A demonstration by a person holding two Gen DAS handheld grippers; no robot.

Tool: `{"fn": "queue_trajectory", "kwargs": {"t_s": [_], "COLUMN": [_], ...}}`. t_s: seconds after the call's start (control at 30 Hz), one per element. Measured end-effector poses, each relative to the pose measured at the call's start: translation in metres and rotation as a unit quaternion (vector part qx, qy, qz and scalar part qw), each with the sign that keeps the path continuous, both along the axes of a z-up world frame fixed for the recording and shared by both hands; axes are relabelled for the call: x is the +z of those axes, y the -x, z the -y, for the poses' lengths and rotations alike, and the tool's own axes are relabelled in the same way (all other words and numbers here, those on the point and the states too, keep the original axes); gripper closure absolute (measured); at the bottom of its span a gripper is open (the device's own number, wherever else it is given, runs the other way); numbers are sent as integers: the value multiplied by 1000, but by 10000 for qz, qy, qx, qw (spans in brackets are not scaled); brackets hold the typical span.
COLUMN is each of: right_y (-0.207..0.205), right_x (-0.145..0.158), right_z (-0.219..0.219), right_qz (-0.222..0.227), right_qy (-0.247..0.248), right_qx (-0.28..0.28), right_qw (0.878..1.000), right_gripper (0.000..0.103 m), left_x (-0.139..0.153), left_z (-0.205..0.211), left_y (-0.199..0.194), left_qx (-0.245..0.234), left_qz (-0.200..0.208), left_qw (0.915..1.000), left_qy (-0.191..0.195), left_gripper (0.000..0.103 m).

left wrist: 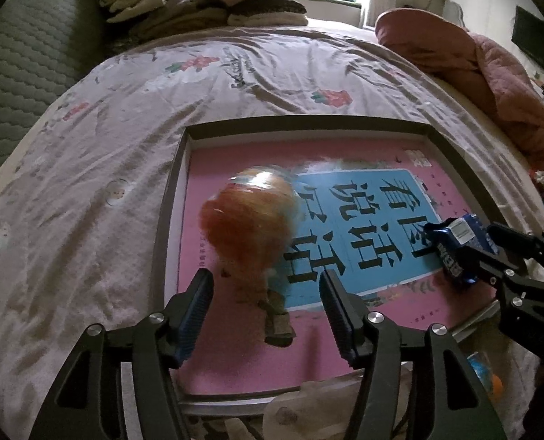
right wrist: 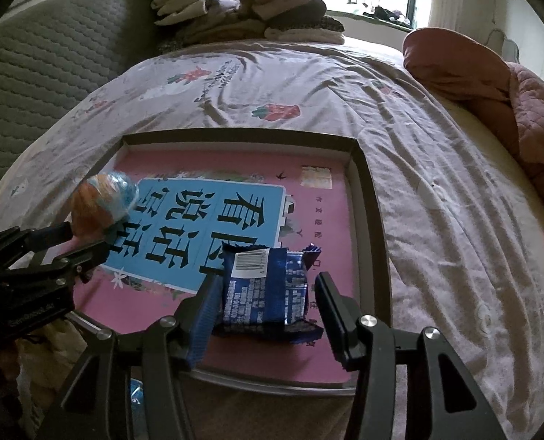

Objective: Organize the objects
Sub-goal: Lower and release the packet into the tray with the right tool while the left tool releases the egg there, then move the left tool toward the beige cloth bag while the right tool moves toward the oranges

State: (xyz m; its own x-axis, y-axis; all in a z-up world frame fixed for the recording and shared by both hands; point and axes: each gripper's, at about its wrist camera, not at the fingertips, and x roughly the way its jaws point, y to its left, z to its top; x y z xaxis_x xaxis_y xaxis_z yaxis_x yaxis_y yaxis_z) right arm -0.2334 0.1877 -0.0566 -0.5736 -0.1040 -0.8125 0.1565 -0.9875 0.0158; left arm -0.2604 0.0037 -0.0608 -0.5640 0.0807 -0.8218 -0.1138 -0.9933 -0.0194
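Dropping items into the tray: left gripper gaping over a blurred doll, right gripper seemingly loosening around the blue packet, needing withdrawal next.

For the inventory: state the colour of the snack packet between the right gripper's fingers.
Dark blue with white print and a white barcode label: snack packet, clearest in the right wrist view.

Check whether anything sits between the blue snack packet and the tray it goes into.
Nothing visible does. The blue snack packet is already over the tray, between the fingers of the right gripper, with only the pink book lying flat in the tray beneath it.
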Motion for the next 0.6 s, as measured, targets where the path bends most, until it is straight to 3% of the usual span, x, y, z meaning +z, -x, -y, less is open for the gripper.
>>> {"fn": "queue_trajectory", "kwargs": {"t_s": [0.6], "right_y": [-3], "right_x": [7], "right_z": [0], "right_qz": [-139], "right_qy": [-10], "right_qx": [22], "right_qw": [9999], "right_gripper": [43], "left_x": [20], "left_z": [15], "left_y": [-8], "left_qx": [202], "left_qz": [-189], "left_qw": [9995], "left_qy": [-161], "left_gripper": [38]}}
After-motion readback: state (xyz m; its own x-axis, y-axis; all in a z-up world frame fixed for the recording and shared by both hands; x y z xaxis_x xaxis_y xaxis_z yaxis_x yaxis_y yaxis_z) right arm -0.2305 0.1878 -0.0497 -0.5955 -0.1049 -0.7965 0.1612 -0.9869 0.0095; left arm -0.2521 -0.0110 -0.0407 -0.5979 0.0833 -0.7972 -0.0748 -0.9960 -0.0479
